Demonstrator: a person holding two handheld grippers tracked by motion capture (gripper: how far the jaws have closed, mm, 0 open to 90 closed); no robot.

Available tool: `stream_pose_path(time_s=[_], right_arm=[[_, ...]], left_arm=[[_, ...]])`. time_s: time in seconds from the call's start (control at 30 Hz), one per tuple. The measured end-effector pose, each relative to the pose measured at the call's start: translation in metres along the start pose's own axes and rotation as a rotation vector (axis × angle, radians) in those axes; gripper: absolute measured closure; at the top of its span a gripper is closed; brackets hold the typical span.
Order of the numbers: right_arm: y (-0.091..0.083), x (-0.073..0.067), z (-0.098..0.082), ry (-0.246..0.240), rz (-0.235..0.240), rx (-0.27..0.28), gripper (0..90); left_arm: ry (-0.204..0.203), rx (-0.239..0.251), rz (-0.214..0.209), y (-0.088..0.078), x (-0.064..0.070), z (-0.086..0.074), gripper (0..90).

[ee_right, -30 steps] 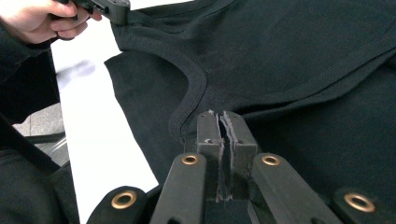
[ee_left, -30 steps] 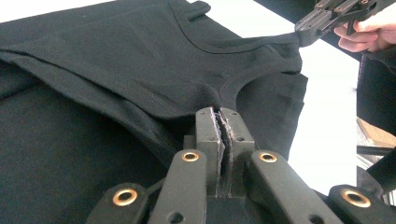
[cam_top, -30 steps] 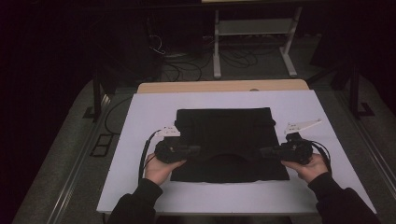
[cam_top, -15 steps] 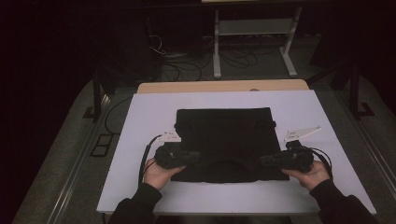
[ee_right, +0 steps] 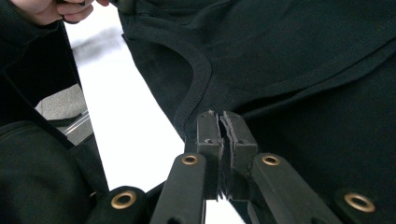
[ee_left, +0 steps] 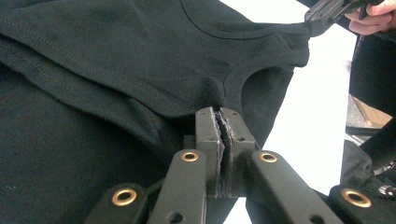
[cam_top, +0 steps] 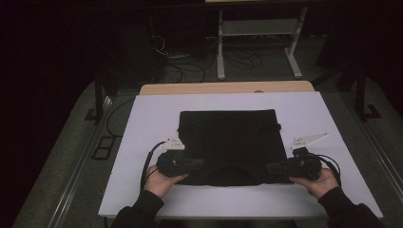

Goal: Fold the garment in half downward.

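Note:
A black shirt [cam_top: 228, 137] lies flat on the white tabletop [cam_top: 152, 114], its neckline toward the near edge. My left gripper [cam_top: 202, 164] is shut on the shirt's near left shoulder; in the left gripper view its jaws [ee_left: 219, 112] pinch the fabric [ee_left: 116, 60] beside the collar curve. My right gripper [cam_top: 268, 167] is shut on the near right shoulder, and the right gripper view shows its jaws [ee_right: 219, 114] clamping the cloth [ee_right: 303, 56] next to the neck binding. The fabric between the two grips sags in a shallow arc.
A wooden strip [cam_top: 228, 88] borders the white top at the far edge. Behind it on the dark floor stand a metal rack's legs [cam_top: 256, 47] and loose cables [cam_top: 166, 52]. White surface shows left, right and in front of the shirt.
Both hands have drawn slightly toward the near edge of the table, the grippers keeping their hold on the shirt's shoulders.

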State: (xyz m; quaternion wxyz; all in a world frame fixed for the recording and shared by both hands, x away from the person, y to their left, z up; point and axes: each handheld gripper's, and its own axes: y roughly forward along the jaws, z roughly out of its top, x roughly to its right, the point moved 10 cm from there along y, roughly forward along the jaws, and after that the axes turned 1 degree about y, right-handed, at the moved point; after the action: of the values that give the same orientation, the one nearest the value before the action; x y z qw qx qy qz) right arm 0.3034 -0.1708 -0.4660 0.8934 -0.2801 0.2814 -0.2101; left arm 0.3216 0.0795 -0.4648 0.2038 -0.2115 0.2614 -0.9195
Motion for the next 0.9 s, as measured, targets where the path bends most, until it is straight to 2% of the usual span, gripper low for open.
stream_pose_path(time_s=[0.9], right_arm=[[-0.003, -0.011, -0.017, -0.004, 0.003, -0.042, 84.9]], left_arm=[[0.012, -0.064, -0.026, 0.0, 0.02, -0.015, 85.7]])
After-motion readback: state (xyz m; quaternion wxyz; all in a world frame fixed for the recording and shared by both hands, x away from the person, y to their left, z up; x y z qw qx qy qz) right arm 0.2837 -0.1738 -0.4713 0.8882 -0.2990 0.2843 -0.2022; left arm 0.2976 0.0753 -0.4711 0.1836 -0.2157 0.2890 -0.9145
